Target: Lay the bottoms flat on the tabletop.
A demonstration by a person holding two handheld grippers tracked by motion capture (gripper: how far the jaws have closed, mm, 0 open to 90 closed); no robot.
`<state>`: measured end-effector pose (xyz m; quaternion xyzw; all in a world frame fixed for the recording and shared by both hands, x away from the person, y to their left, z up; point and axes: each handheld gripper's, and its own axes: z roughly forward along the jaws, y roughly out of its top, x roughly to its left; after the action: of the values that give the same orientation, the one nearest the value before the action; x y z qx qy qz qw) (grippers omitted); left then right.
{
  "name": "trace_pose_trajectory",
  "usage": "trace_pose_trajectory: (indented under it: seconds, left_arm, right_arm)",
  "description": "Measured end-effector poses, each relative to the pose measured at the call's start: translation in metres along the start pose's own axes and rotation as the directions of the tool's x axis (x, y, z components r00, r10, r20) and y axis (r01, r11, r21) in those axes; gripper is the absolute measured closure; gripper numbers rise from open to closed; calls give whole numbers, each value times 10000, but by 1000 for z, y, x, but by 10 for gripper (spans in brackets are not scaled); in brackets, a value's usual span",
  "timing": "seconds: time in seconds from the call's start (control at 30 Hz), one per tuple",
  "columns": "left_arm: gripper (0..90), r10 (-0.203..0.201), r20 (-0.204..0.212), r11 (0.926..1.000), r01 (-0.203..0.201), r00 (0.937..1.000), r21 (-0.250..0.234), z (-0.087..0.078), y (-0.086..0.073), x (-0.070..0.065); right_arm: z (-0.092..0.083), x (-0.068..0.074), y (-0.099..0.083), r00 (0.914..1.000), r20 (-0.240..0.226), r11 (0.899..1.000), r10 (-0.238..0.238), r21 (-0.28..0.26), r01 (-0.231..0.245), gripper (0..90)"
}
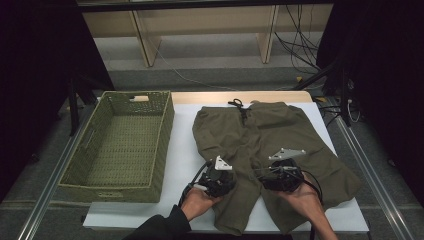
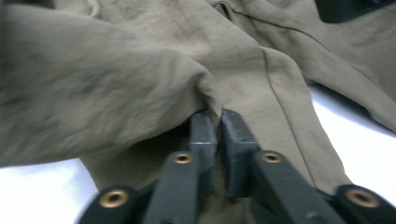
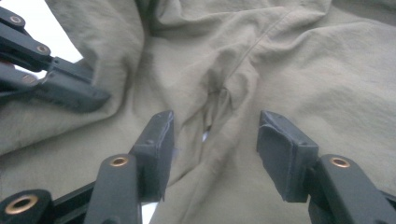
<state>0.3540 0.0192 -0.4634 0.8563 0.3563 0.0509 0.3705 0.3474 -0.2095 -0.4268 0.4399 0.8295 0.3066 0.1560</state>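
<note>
On the left of the white-topped counter (image 1: 180,165) sits a green woven rectangular basket (image 1: 120,145), bare inside, and just beside it, towards the middle and right, lie the olive-green cotton shorts (image 1: 250,135), spread flat with the drawstring waistband at the far edge and both legs pointing towards the person. They look light, limp and thin, so they will sag and fold wherever they are lifted, drape from any pinch point, and are unlikely to slip once cloth is clamped; nothing about them seems fragile. A single layer bunches easily, so a hem, a seam or a raised fold makes the best hold, with two spaced grips to keep a leg from collapsing.

Low at the near side, the left tongs (image 2: 218,128) come in with the forearm from the bottom edge, held level over the left leg, and their jaws are nipped together on a small ridge of the fabric, which rises in a peak between the pads. Just to the right, the right tongs (image 3: 212,149) hover above the crotch seam, where the cloth puckers, pointing forward and slightly down; their jaws stand apart with cloth below them, gripping nothing
</note>
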Motion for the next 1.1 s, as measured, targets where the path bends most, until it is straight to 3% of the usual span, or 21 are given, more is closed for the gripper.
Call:
trace_pose_trajectory:
  seconds: [0.1, 0.23, 0.43, 0.63, 0.73, 0.87, 1.0, 1.1]
  left_arm:
    - [680, 407, -83, 9985, -410, 9991, -366, -18, 3, -1]
    - [595, 466, -236, 9964, -481, 9986, -693, -47, 0, 7]
    - [573, 74, -339, 9986, -92, 9994, -530, -70, -23, 21]
    - [550, -455, -921, 9964, 386, 9947, -758, -89, -40, 32]
    - [548, -615, -1135, 9966, 548, 9916, -618, -84, -44, 34]
    - [516, -555, -1384, 9984, 542, 9888, -133, -63, -49, 33]
    - [436, -618, -1012, 9979, 633, 9929, 126, -42, -51, 30]
    - [369, -431, -939, 9989, 448, 9946, 159, -32, -50, 25]
  right_arm:
    - [-1, -1, 0, 10000, -10, 10000, 74, 4, -74, 471]
    - [-2, -1, 0, 10000, -18, 10000, 29, -45, -29, 470]
    - [-3, -1, -1, 10000, -66, 10000, 69, -13, -69, 470]
    - [-1, 1, 0, 9999, -126, 10000, -44, 1, 44, 467]
    - [-1, 3, 0, 9998, -171, 10000, -62, 12, 63, 467]
    - [-1, 4, 1, 9997, -199, 9999, -146, -8, 146, 466]
    - [0, 4, 0, 9996, -191, 9998, -216, 15, 216, 467]
    - [-1, 4, 0, 9997, -211, 9999, -153, 32, 154, 467]
